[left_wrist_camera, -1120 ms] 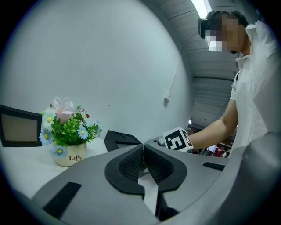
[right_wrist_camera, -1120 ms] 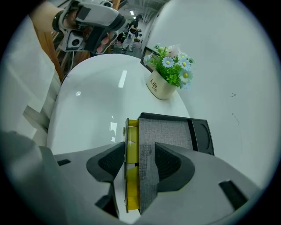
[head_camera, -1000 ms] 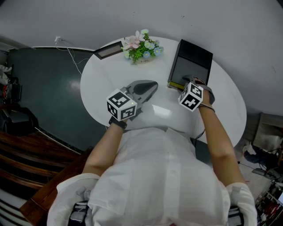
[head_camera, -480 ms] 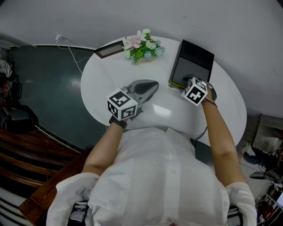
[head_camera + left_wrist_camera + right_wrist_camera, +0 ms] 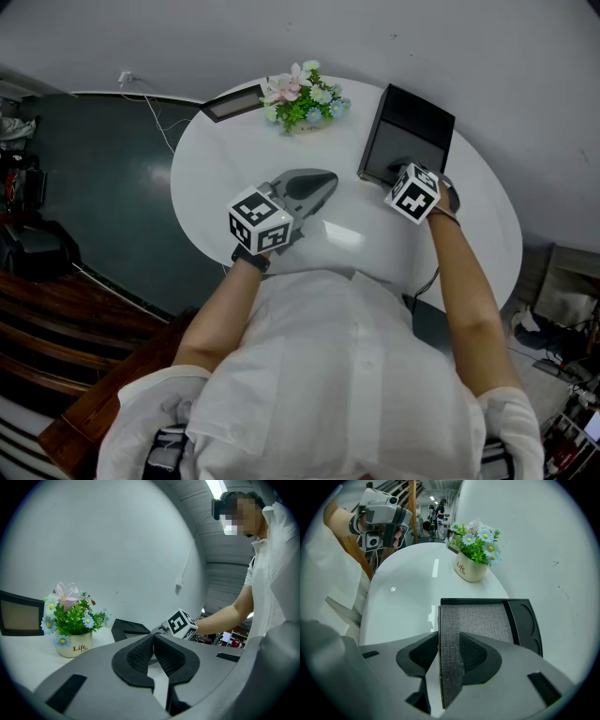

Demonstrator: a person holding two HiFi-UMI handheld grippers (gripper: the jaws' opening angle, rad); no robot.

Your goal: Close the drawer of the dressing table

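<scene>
The drawer (image 5: 473,620), a black tray lined with grey cloth, lies just to the right of the flower pot (image 5: 302,108) as I see it from the head view, on the same white table (image 5: 216,178). My right gripper (image 5: 449,637) points steeply down at the drawer's end farthest from the wall. Its jaws have just been closing and now stand on either side of the drawer's grey-lined edge. Both pads look to be pressing on it, though the near side is hard to judge at this angle. The left gripper (image 5: 153,637) sits on my side of the flower pot, well apart from the drawer and roughly level. Its jaws are brought together at the tips with nothing between them.
</scene>
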